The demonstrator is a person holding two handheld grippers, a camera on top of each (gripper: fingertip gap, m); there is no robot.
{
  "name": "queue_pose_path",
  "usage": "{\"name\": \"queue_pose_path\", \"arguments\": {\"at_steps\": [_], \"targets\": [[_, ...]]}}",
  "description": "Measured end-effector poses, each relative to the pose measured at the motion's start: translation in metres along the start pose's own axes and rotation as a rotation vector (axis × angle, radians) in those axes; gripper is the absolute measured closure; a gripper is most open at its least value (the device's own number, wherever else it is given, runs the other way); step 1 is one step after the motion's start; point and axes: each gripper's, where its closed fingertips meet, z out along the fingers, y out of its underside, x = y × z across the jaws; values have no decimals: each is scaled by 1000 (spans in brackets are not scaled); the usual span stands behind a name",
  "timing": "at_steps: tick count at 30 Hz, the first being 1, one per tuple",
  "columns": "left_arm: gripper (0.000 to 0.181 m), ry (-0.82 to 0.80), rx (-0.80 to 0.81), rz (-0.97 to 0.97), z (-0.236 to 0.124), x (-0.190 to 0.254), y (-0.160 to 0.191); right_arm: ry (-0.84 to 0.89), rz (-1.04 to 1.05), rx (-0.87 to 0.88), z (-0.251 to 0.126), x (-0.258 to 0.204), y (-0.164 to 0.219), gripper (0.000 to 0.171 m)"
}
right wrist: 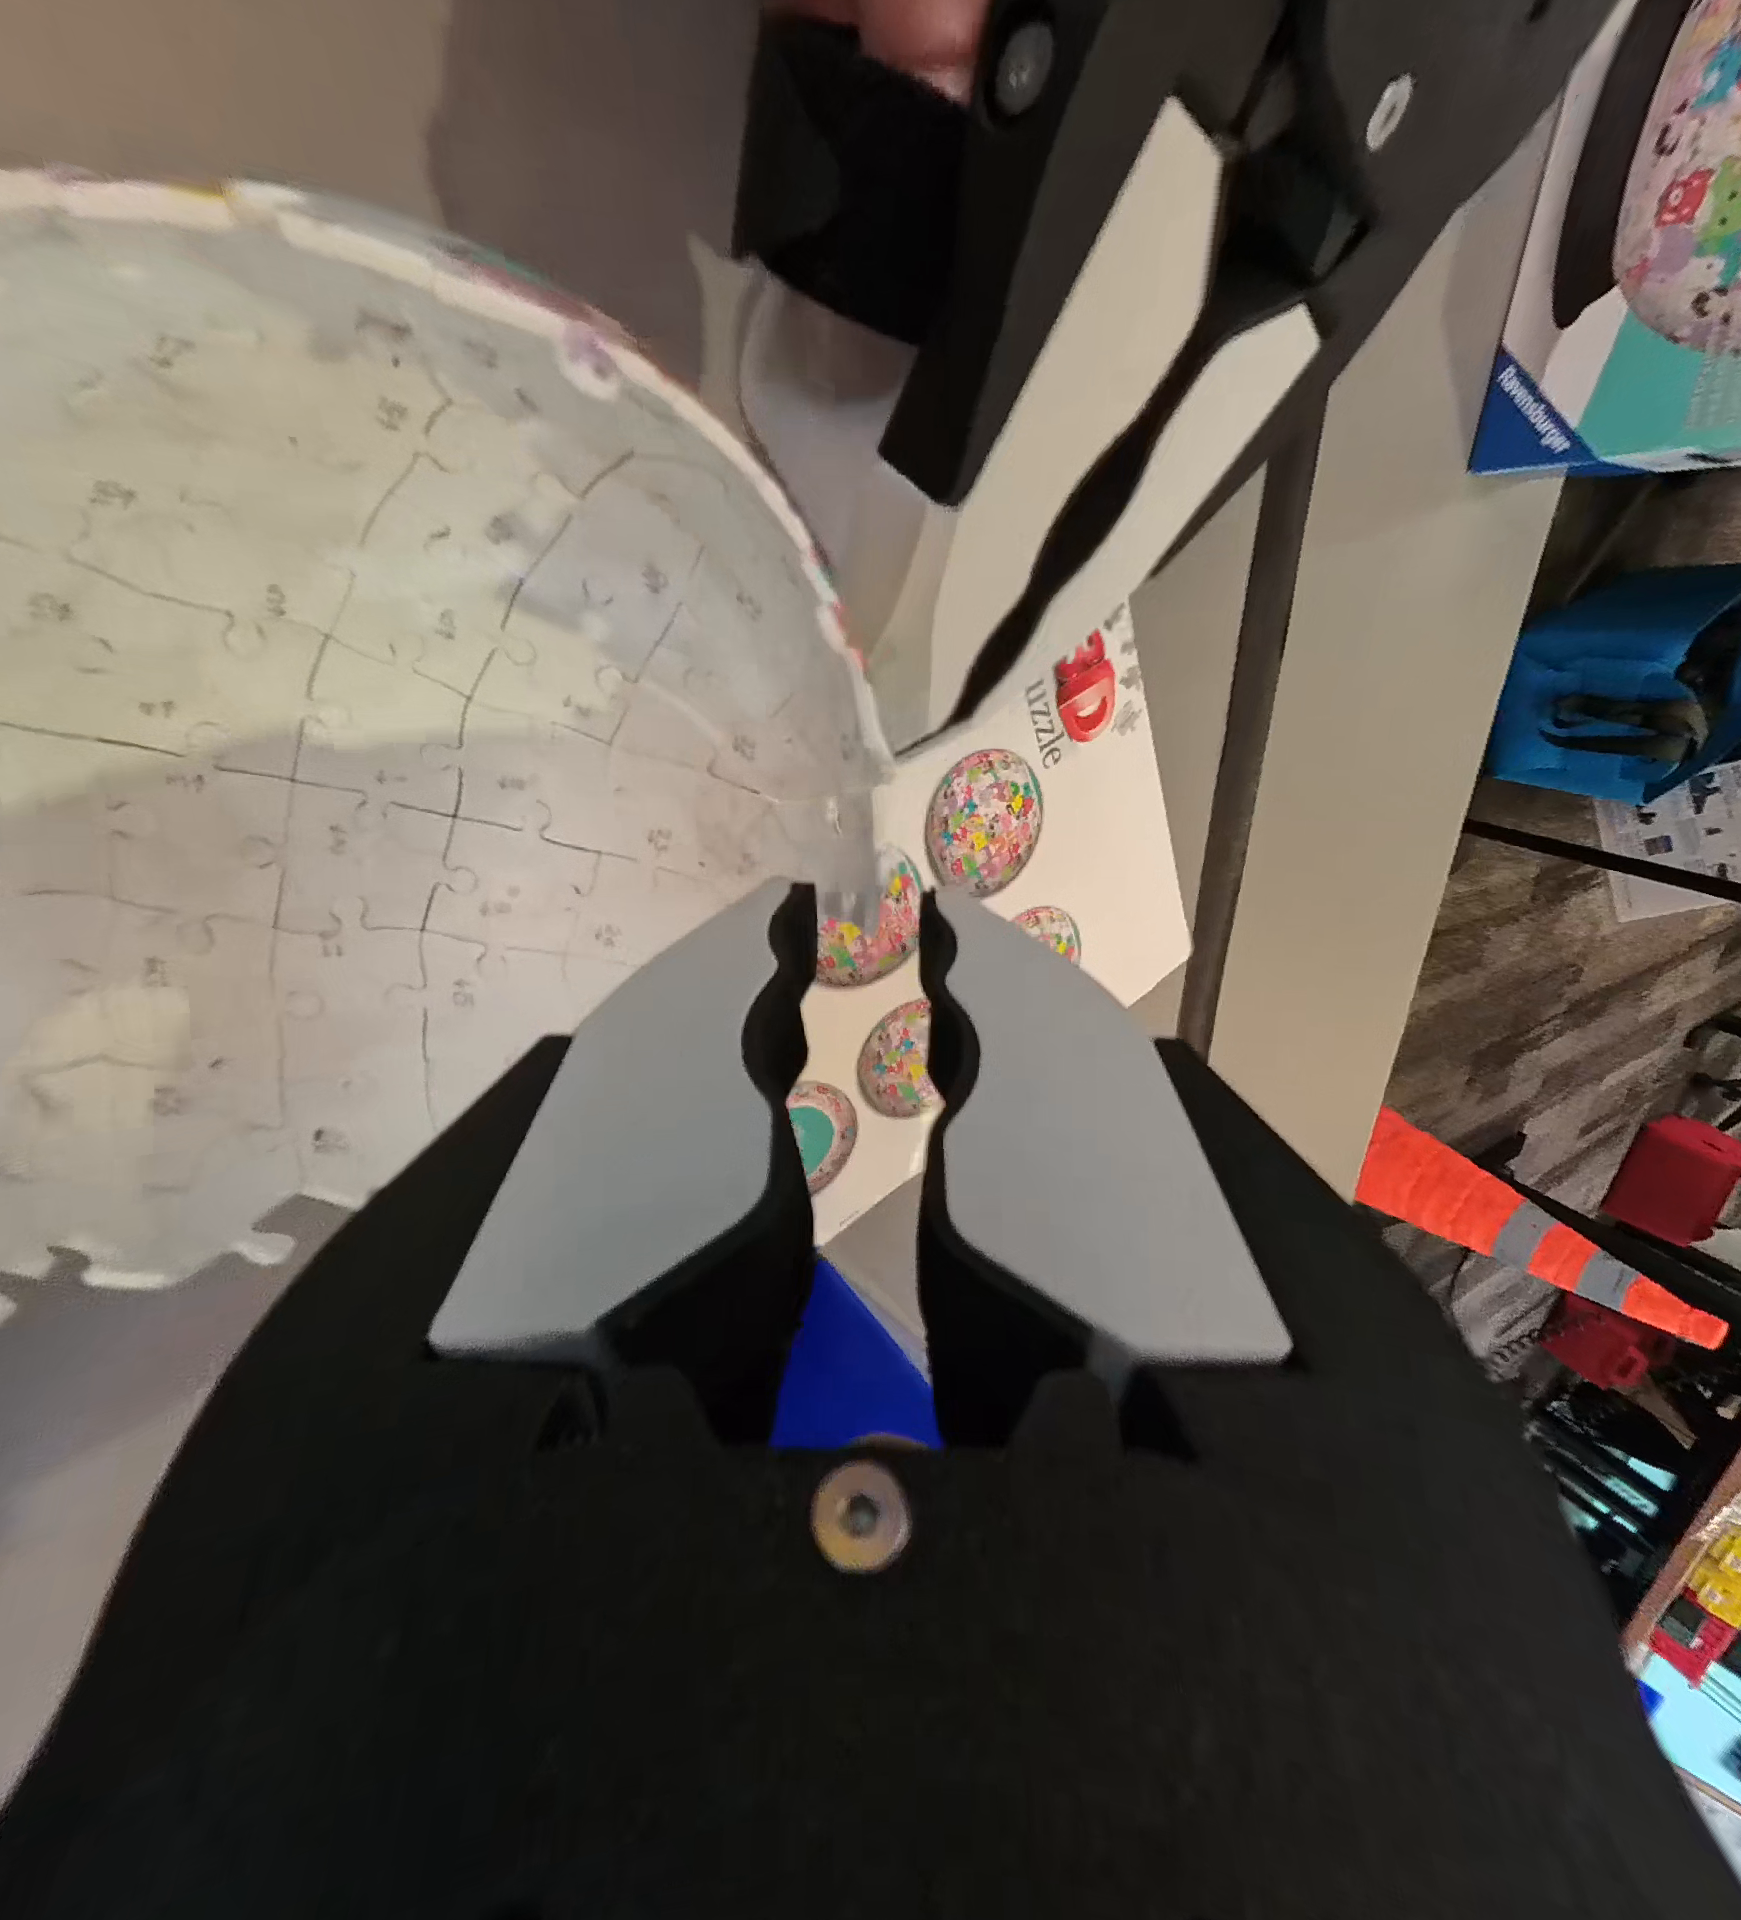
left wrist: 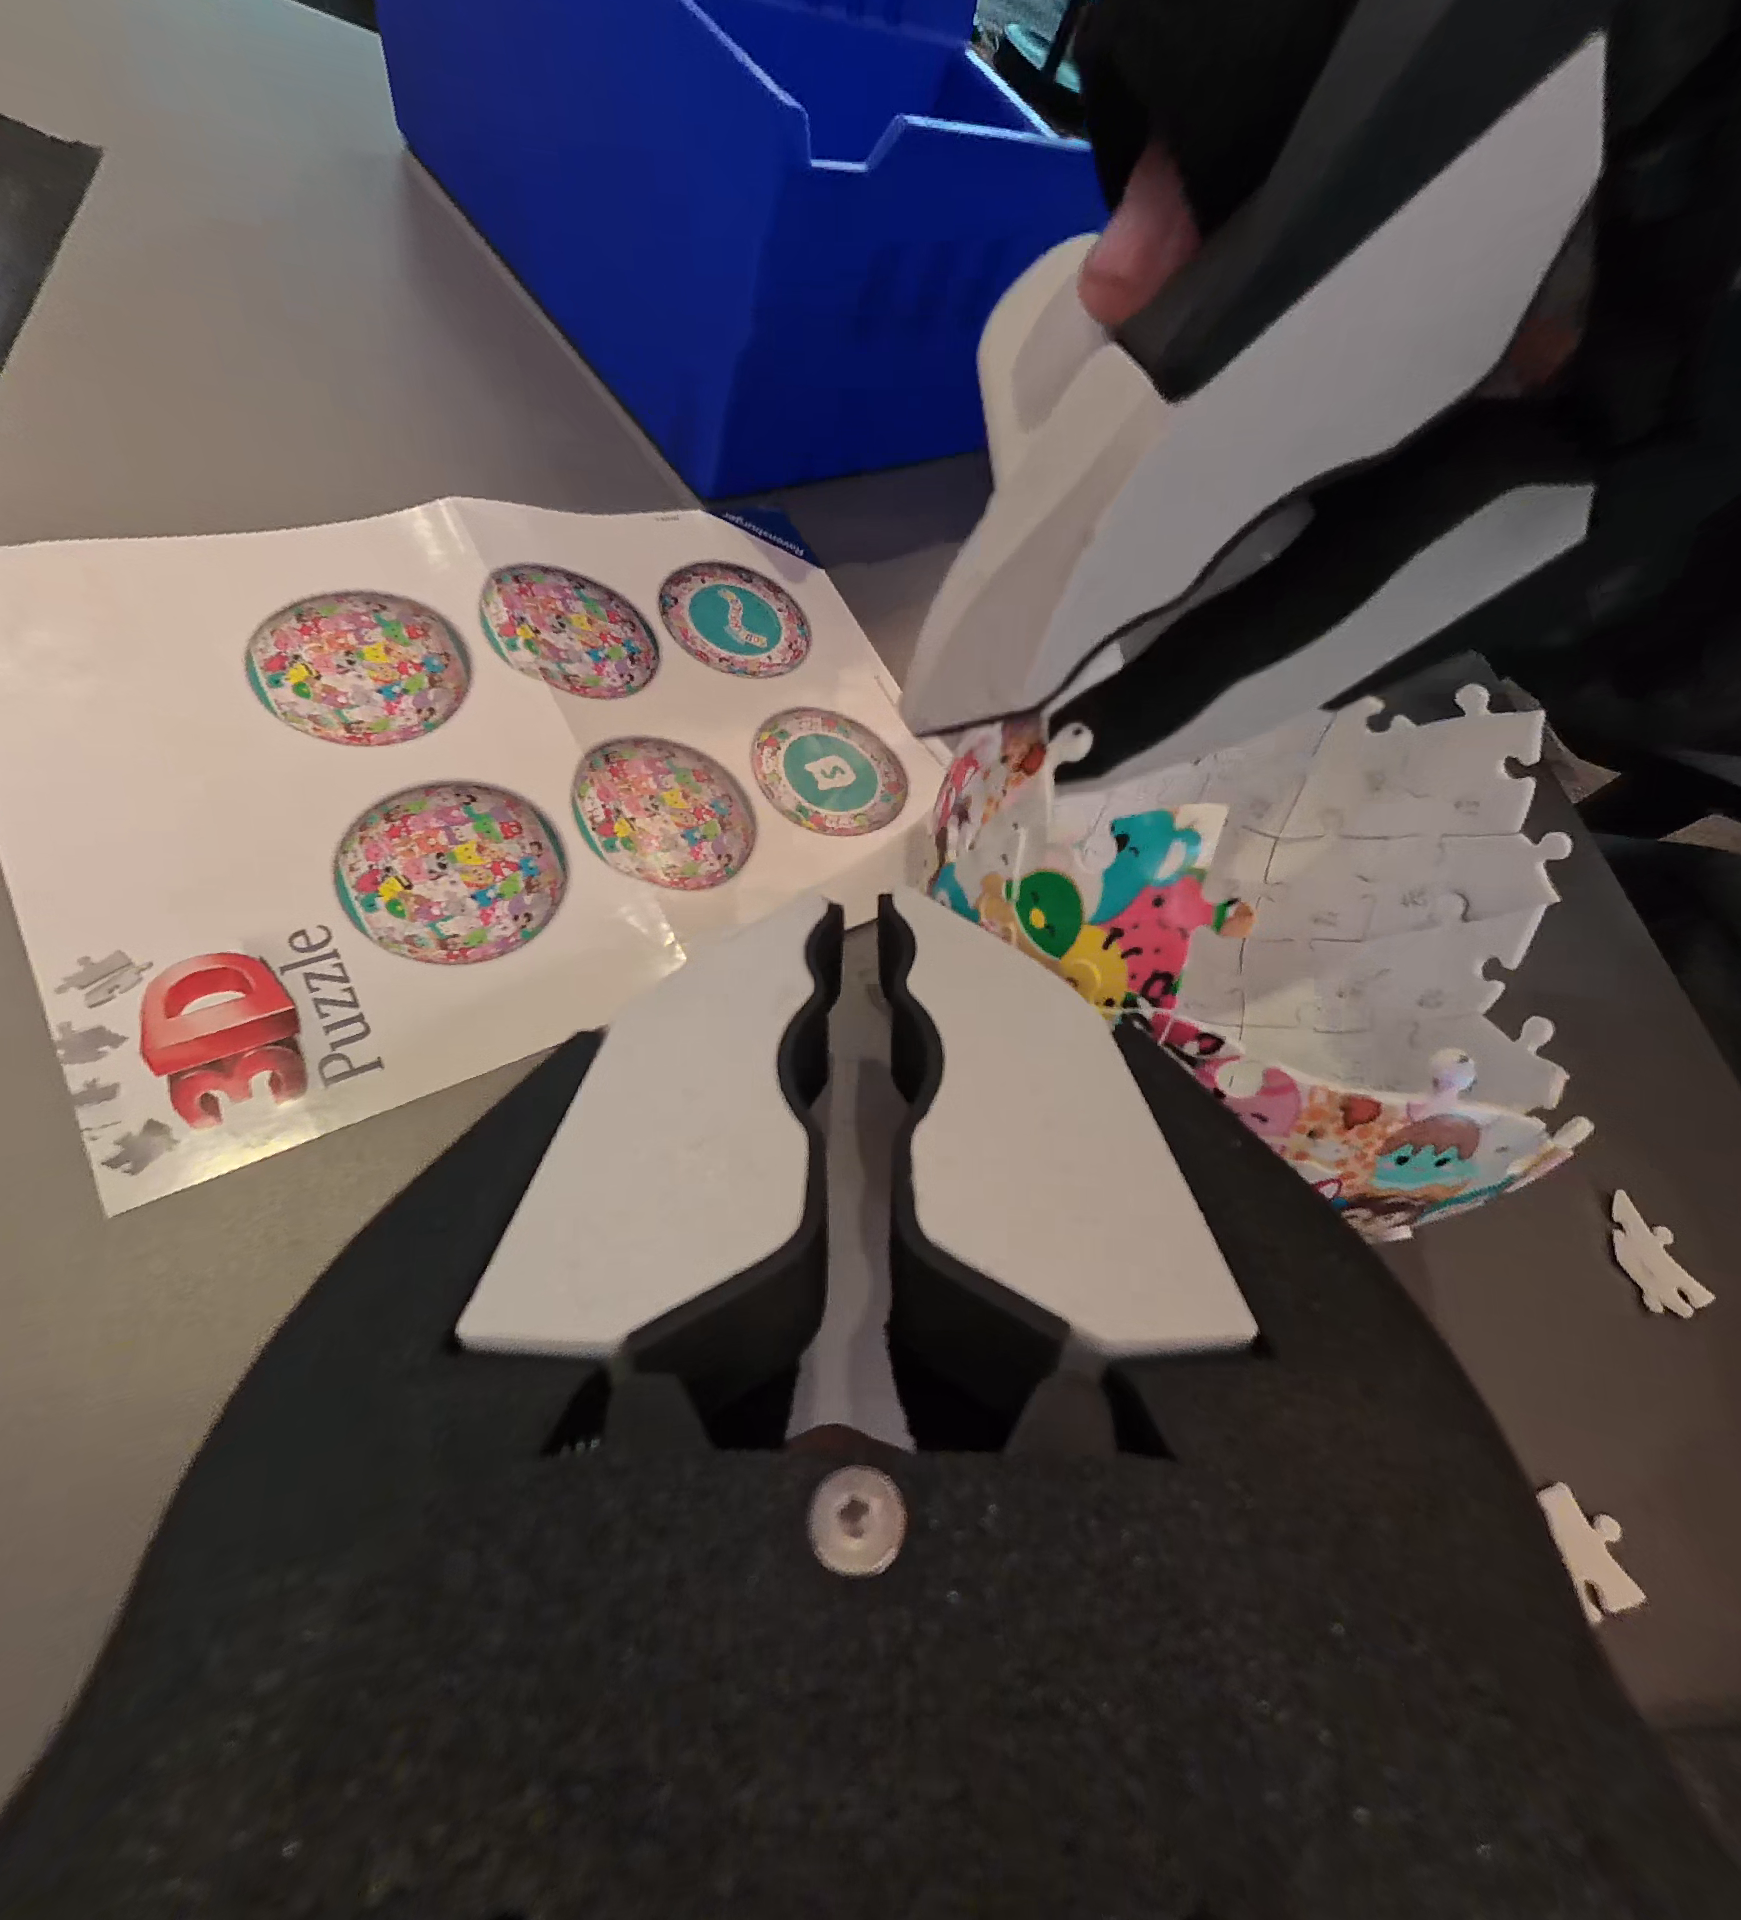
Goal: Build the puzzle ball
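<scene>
We see an instruction sheet (left wrist: 346,831) lying flat on the bench (left wrist: 253,343), a bin (left wrist: 741,239) behind it. To the sheet's right sits the partly built puzzle ball (left wrist: 1261,935), with two loose pieces (left wrist: 1655,1257) on the bench further right, nearer us.

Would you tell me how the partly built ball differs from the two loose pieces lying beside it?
The partly built ball is many pieces locked into a curved shell; the loose pieces are single and lie flat on the dark surface. The ball shows colourful print and a white inside; the loose pieces show only white. Both have knobbed edges.
</scene>
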Motion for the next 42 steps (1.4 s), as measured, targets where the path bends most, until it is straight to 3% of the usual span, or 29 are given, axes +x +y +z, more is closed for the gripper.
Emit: {"name": "queue_pose_path", "arguments": {"at_steps": [10, 25, 42], "targets": [[181, -5, -16, 2, 5, -1, 3, -35, 37, -5, 12, -3, -2, 159], [178, 2, -16, -11, 7, -3, 5, -52, -5, 41, 7, -6, -14, 150], [181, 24, -9, -9, 7, 0, 4, -200, 11, 110, 14, -8, -14, 165]]}}
